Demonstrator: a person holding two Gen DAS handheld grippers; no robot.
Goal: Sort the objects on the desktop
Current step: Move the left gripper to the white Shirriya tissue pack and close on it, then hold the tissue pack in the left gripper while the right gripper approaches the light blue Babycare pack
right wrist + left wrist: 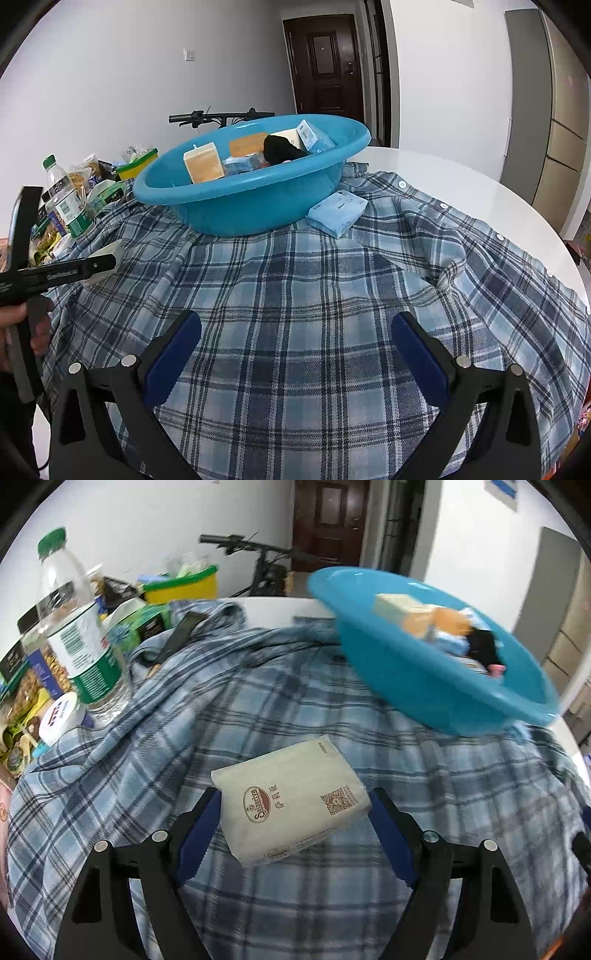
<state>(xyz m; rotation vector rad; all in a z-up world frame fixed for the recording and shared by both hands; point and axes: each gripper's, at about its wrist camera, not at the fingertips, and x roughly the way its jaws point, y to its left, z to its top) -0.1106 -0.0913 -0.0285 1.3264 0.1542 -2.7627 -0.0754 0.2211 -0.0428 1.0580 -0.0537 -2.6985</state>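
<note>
On the tabletop, between the left tongs: a white tissue pack (291,797) with a brown oval logo and a QR code, lying tilted across the gap.
Left tongs (293,808): jaws partly spread, one blue pad on either side of the tissue pack; the left pad sits at the pack's edge, the right pad just beside its corner; firm pressing on the pack is not visible.
Right tongs (295,332): jaws wide apart, nothing between them, only plaid cloth below.
Tabletop (461,177): white, rounded edge, bare at the far right.
Covering: a blue plaid shirt (295,295) spread over most of the tabletop, its button placket running along the right side.
Basin (251,192): blue plastic, round, resting on the shirt beyond both tongs; it appears motion-blurred in the left wrist view.
Basin contents: a tan and white carton (203,162), a black item (280,149), light blue boxes; other items cannot be identified.
Beside the basin: a light blue tissue pack (338,214), touching the basin's outer wall on the right.
Left clutter: a clear water bottle (74,627) with green cap and green label, upright; a white lid (61,716) near its base; snack packages behind.
Person: a hand (22,332) grips the left handle at the left edge of the right wrist view.
</note>
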